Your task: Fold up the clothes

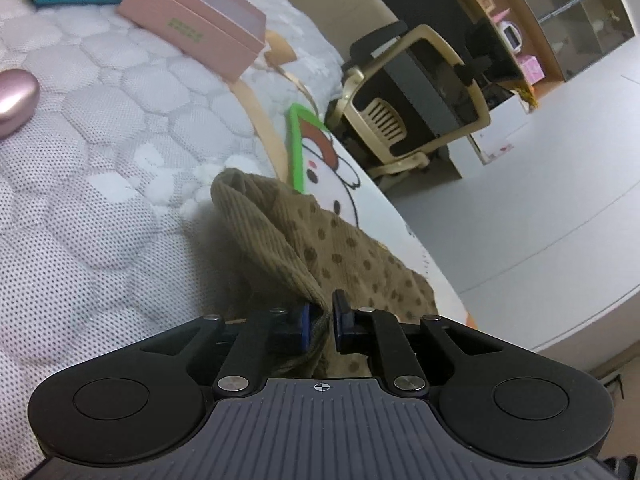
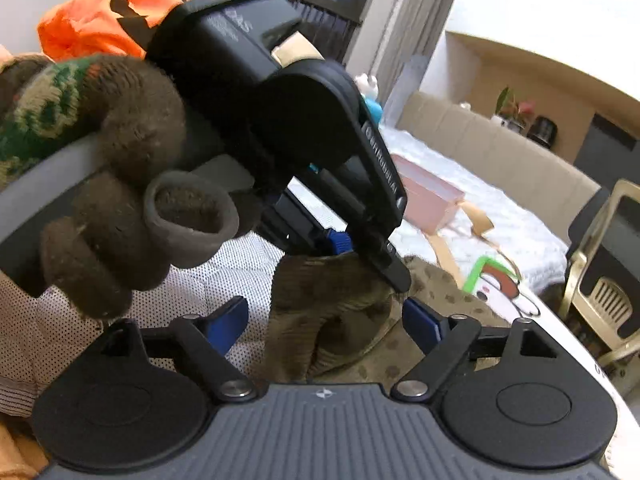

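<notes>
I have the left gripper [image 1: 320,322] pinched on a ribbed edge of the olive dotted garment [image 1: 320,240], its fingers close together with the cloth caught between the blue pads. The garment hangs bunched from that pinch over the quilted mattress [image 1: 100,200], near the bed's edge, beside a cartoon-printed cushion [image 1: 332,176]. From the right wrist view, my right gripper [image 2: 324,320] has its fingers spread wide on either side of a lower fold of the same garment, touching nothing firmly that I can see; the gloved hand [image 2: 132,200] holding the left tool sits just above it. I judge the step in hand is taking a second hold so the piece can be spread flat. To do it well, I would slide the right fingers to a single-layer edge instead of the thick bunch, close only once the hem sits fully between the pads, then draw the two grips apart level. The pink box [image 1: 196,20] is well clear.
</notes>
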`<action>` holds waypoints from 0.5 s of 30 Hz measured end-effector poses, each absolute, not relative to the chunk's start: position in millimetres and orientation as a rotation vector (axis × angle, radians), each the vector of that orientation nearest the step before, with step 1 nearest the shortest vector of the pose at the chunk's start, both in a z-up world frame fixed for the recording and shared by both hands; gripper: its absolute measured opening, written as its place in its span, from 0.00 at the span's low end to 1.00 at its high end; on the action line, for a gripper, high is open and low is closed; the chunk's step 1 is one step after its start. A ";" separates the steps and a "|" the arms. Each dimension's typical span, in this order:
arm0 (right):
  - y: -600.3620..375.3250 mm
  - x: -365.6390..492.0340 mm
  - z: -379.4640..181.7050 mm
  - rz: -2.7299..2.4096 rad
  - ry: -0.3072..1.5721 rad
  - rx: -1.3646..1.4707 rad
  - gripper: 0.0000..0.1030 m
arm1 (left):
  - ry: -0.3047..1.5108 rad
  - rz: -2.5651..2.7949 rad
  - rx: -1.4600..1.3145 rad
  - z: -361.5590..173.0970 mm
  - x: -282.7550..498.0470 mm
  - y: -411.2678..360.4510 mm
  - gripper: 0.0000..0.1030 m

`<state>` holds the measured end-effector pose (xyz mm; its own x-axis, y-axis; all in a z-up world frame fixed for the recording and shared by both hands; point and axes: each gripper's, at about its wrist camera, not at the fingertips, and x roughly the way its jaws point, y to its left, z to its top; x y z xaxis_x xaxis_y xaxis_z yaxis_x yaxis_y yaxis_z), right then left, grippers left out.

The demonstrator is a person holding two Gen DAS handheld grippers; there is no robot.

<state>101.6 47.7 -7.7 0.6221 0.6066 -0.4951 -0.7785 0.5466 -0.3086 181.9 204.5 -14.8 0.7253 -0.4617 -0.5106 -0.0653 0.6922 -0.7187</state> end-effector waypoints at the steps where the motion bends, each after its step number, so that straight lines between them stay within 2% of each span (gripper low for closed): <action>1: 52.6 103.6 -10.8 0.838 0.359 -0.549 0.84 | 0.742 -0.249 -0.789 -13.5 181.7 202.5 0.11; 5: 72.6 117.3 -25.2 0.815 0.388 -0.579 0.86 | 0.743 -0.264 -0.805 -8.7 178.3 199.0 0.18; 7: 79.8 130.9 -33.1 0.782 0.391 -0.567 0.61 | 0.741 -0.272 -0.808 -6.2 175.9 199.5 0.27; 8: 79.8 137.4 -33.2 0.765 0.393 -0.552 0.35 | 0.732 -0.279 -0.802 -4.0 174.2 200.6 0.32; 9: 76.2 141.6 -30.4 0.765 0.405 -0.519 0.26 | 0.717 -0.283 -0.803 -1.4 172.0 203.2 0.36; 12: 63.2 147.3 -20.8 0.769 0.425 -0.435 0.18 | 0.637 -0.252 -0.843 7.1 166.0 220.3 0.58; 13: 60.1 145.9 -18.9 0.774 0.424 -0.421 0.18 | 0.620 -0.226 -0.852 7.6 167.2 225.9 0.71; 14: 56.3 144.0 -17.0 0.780 0.420 -0.411 0.17 | 0.617 -0.195 -0.853 5.8 171.5 230.1 0.79; 15: 52.4 142.0 -15.2 0.784 0.415 -0.402 0.16 | 0.626 -0.171 -0.854 2.2 177.5 232.7 0.80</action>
<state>142.0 52.4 -15.2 0.6364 0.5891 -0.4980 -0.7431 0.6414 -0.1910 177.5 232.7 2.2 0.8090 -0.3823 -0.4465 -0.1027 0.6560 -0.7477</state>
